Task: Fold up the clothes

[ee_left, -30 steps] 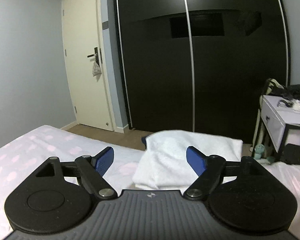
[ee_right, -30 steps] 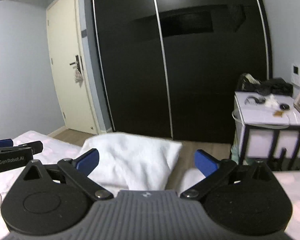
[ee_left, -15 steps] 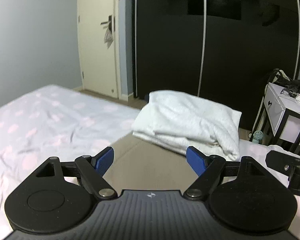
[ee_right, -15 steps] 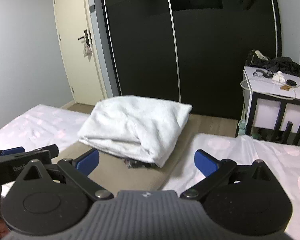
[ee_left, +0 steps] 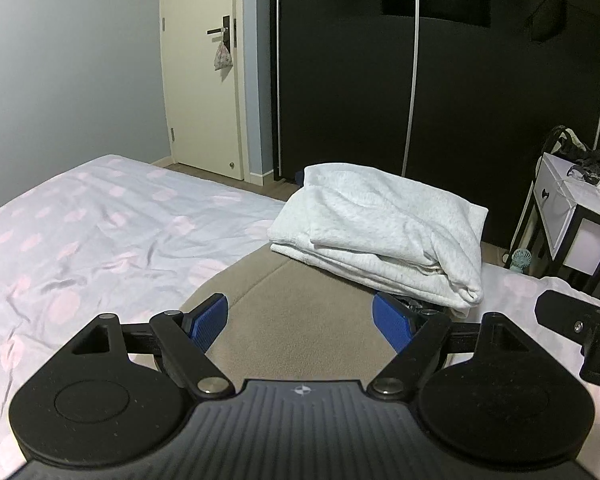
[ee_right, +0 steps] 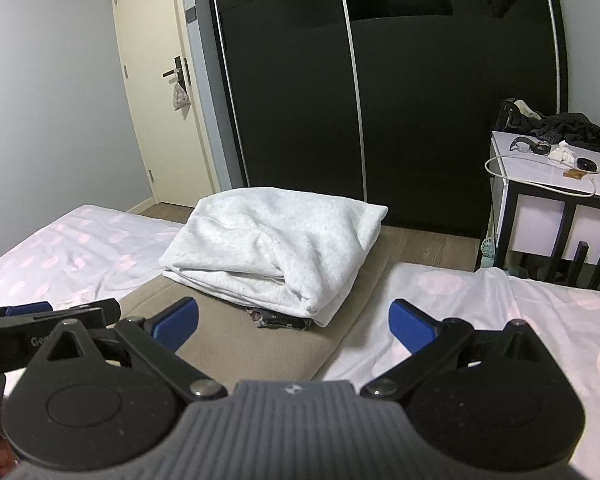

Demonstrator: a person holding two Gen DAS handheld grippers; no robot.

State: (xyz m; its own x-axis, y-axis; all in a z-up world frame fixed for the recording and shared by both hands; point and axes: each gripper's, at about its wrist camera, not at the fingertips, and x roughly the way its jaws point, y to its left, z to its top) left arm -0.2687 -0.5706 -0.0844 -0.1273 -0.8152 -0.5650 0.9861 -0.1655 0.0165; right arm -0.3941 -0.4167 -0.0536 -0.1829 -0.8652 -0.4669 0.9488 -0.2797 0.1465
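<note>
Clothes: one folded white garment (ee_left: 380, 236) atop one dark item (ee_right: 280, 321), on one tan mat (ee_left: 300, 320); two tongs, left (ee_left: 300, 320) and right (ee_right: 294, 322), both spread, empty.

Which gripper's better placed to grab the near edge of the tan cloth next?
Left, marginally. The left gripper is open with the tan cloth edge centred between its fingers. The right gripper, also open, straddles the cloth's right border, half over the bedsheet. The folded white garment lies beyond both.
</note>
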